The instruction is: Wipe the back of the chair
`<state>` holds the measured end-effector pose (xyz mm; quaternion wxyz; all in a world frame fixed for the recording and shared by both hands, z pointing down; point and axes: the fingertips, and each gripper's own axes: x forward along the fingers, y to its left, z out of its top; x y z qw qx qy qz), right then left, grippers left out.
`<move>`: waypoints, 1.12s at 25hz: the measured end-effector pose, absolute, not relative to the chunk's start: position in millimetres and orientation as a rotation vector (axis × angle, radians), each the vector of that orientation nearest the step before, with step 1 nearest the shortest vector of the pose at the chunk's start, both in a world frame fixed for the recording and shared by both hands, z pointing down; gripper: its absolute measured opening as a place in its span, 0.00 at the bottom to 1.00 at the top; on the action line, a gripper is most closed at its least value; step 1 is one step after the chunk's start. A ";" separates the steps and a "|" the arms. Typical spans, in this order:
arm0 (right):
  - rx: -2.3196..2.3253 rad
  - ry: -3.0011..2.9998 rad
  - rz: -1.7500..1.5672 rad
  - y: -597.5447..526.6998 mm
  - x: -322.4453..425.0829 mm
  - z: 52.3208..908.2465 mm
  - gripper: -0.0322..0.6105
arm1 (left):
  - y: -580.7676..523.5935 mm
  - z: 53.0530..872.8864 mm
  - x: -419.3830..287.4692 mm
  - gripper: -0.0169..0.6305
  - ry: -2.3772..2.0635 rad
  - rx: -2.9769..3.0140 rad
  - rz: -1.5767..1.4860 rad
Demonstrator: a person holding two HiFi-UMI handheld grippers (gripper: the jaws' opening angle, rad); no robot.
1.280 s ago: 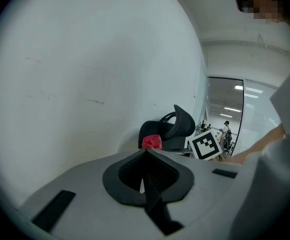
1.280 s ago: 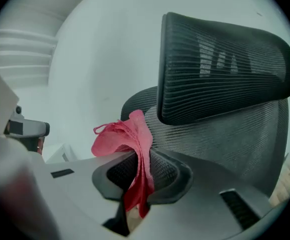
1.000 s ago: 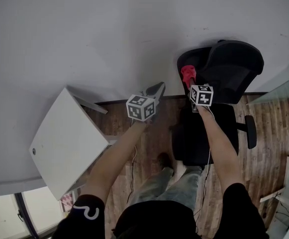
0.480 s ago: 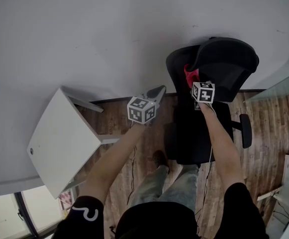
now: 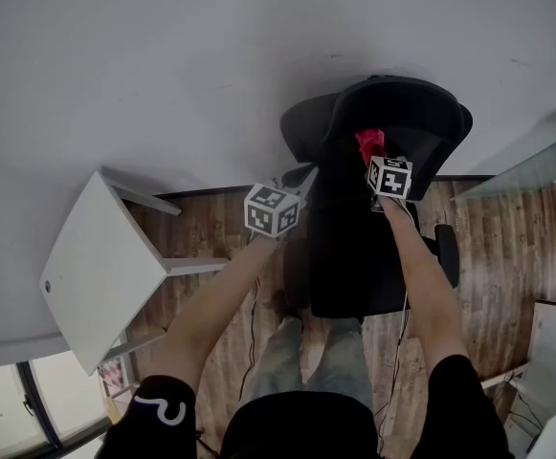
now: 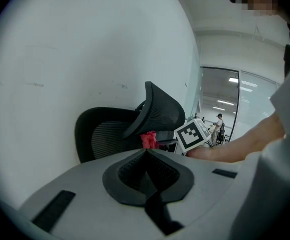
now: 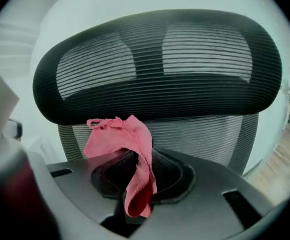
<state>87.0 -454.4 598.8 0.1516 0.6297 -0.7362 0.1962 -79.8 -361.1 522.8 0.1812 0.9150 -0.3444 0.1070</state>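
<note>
A: Where's our red cloth (image 7: 127, 149)?
B: Pinched in the right gripper (image 7: 135, 184), facing the chair back (image 7: 204, 134) at our 1 o'clock, ready to rub.
A: And the left gripper (image 6: 147, 159)?
B: Jaws together, empty, at the chair's 9 o'clock; we judge it's keeping clear.

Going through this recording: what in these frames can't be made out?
1. Contact between red cloth and backrest: right gripper view gives no depth; in head view the right hand-held gripper covers it.
2. Chair base: head view, hidden under seat.
3. Distant people: left gripper view, too small.
</note>
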 end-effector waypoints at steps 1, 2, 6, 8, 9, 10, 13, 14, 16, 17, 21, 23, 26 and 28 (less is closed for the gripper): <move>1.814 -2.113 0.561 -455.0 96.0 597.7 0.19 | -360.9 523.8 -69.6 0.06 -0.966 2.586 0.303; 1.821 -2.112 0.559 -455.3 104.8 596.5 0.19 | -360.5 524.9 -60.1 0.06 -0.961 2.588 0.306; 1.852 -2.098 0.563 -454.4 144.5 593.6 0.19 | -360.4 527.9 -25.0 0.06 -0.946 2.589 0.311; 1.874 -2.084 0.573 -453.9 166.2 592.7 0.19 | -360.6 527.8 -8.4 0.06 -0.938 2.591 0.309; 1.884 -2.077 0.579 -453.4 176.7 592.8 0.19 | -360.7 527.9 -0.2 0.06 -0.934 2.594 0.310; 1.892 -2.071 0.583 -452.9 186.7 593.0 0.19 | -361.0 528.1 7.8 0.06 -0.931 2.596 0.310; 1.904 -2.052 0.589 -449.4 213.8 595.4 0.19 | -360.3 529.3 31.6 0.06 -0.921 2.596 0.301; 1.907 -2.045 0.592 -447.9 222.8 597.0 0.18 | -359.6 529.8 39.6 0.06 -0.917 2.596 0.298; 1.915 -2.033 0.602 -446.6 240.3 599.4 0.18 | -359.6 529.8 54.8 0.06 -0.911 2.601 0.295; 1.921 -2.028 0.605 -446.1 248.6 600.3 0.18 | -359.9 529.6 61.6 0.06 -0.910 2.604 0.294; 1.951 -1.994 0.605 -440.6 281.4 599.8 0.17 | -362.5 528.2 82.1 0.06 -0.914 2.609 0.283; 1.968 -1.984 0.625 -438.8 297.6 603.7 0.17 | -364.1 526.3 88.8 0.06 -0.925 2.584 0.251; 2.003 -1.959 0.662 -435.6 324.0 610.8 0.16 | -362.7 522.7 101.4 0.06 -0.926 2.556 0.205; 2.033 -1.931 0.670 -432.6 339.9 610.3 0.16 | -359.4 522.3 111.2 0.06 -0.908 2.567 0.208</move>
